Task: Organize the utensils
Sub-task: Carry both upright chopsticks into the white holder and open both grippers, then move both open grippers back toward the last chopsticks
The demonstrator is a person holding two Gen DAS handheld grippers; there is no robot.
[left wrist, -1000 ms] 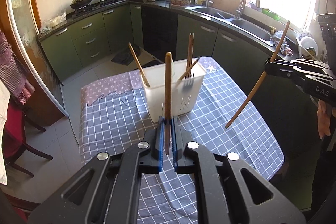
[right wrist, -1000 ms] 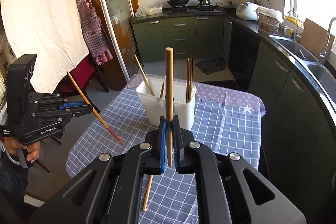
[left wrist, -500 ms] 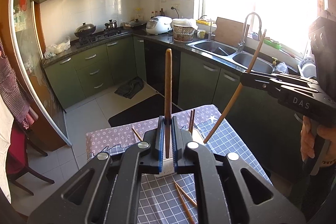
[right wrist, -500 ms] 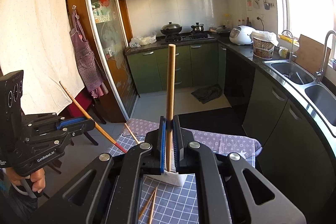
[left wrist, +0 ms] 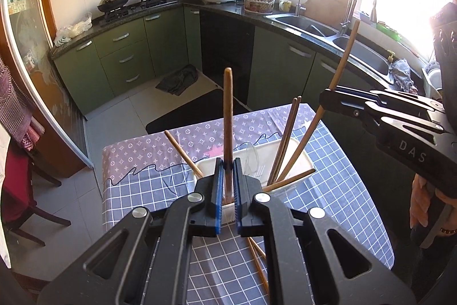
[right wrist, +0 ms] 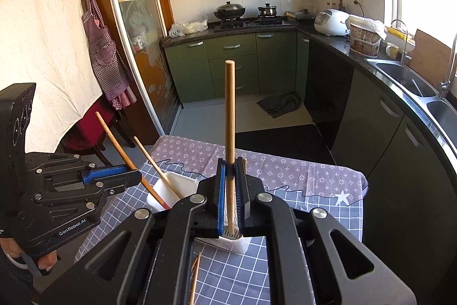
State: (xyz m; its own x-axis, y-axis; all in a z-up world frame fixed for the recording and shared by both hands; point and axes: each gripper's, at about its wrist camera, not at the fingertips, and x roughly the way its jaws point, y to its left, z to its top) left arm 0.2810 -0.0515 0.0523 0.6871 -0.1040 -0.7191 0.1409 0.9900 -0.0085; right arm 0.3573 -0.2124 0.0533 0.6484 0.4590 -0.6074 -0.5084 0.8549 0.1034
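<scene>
Chopsticks in both claws: left gripper [left wrist: 227, 187] clamps darker chopstick [left wrist: 228, 116], right gripper [right wrist: 230, 199] clamps paler chopstick [right wrist: 230, 116], both above white holder [left wrist: 288, 150] on checked tablecloth [left wrist: 337, 190]. Step: insertion. Tips seemingly inside rim, partly hidden. Next: lower, release; loose chopsticks [left wrist: 257, 262] remain.

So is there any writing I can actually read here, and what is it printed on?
"DAS", cut off at the picture edge, on the side of the right tongs.
"GenRobot.AI" on the side of the left tongs.
Wall posters, the patterned tub on the counter and the glass door's stickers: too small or blurred to read.
</scene>
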